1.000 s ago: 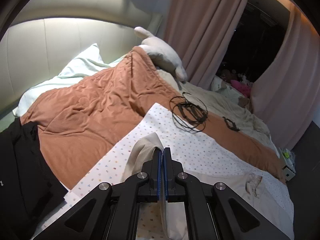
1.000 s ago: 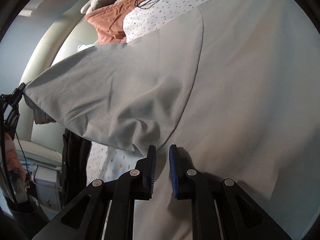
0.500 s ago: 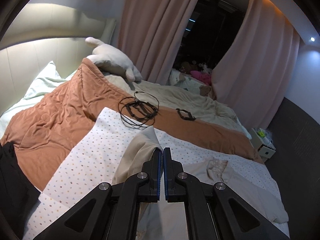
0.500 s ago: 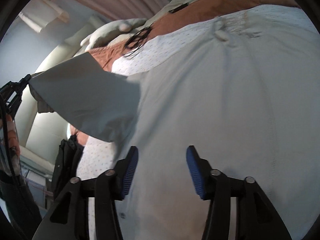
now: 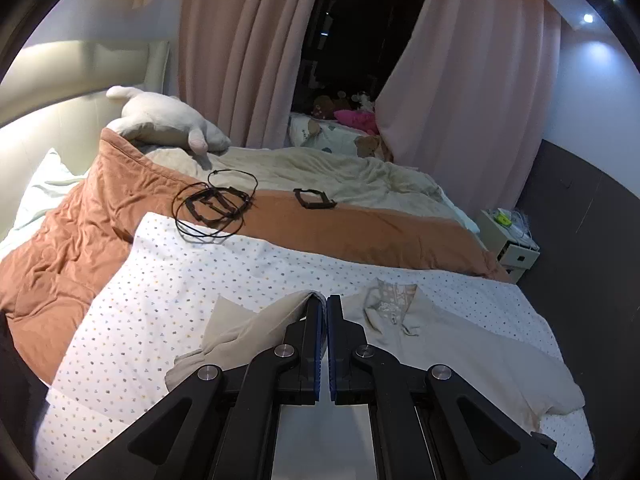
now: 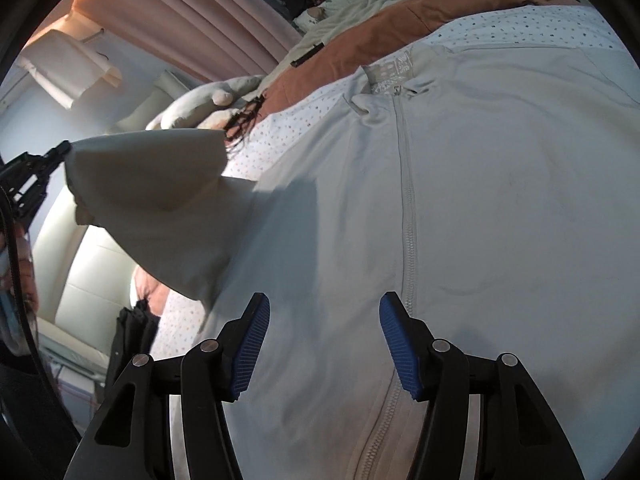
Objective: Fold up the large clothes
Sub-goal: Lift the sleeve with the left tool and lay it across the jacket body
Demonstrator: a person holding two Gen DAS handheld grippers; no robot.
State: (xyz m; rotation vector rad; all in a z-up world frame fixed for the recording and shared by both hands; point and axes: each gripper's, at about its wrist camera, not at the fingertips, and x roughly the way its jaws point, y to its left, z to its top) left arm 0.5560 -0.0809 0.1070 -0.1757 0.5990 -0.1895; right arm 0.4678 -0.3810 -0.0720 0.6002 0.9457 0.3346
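One soft beige zip jacket [image 6: 480,200] lying flat on the dotted bed sheet [image 5: 200,280], left gripper [image 5: 323,312] fingers pinching its raised sleeve [image 6: 160,200], right gripper [image 6: 320,328] fingers hovering apart over the jacket.

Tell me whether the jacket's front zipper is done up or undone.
Done up: the zipper runs closed down the jacket front, both halves joined from the collar down.

A home bedroom: a bed [image 5: 280,272] with padded headboard [image 5: 60,120], rust duvet [image 5: 80,232], plush toy [image 5: 160,120] and pink curtains [image 5: 240,40]
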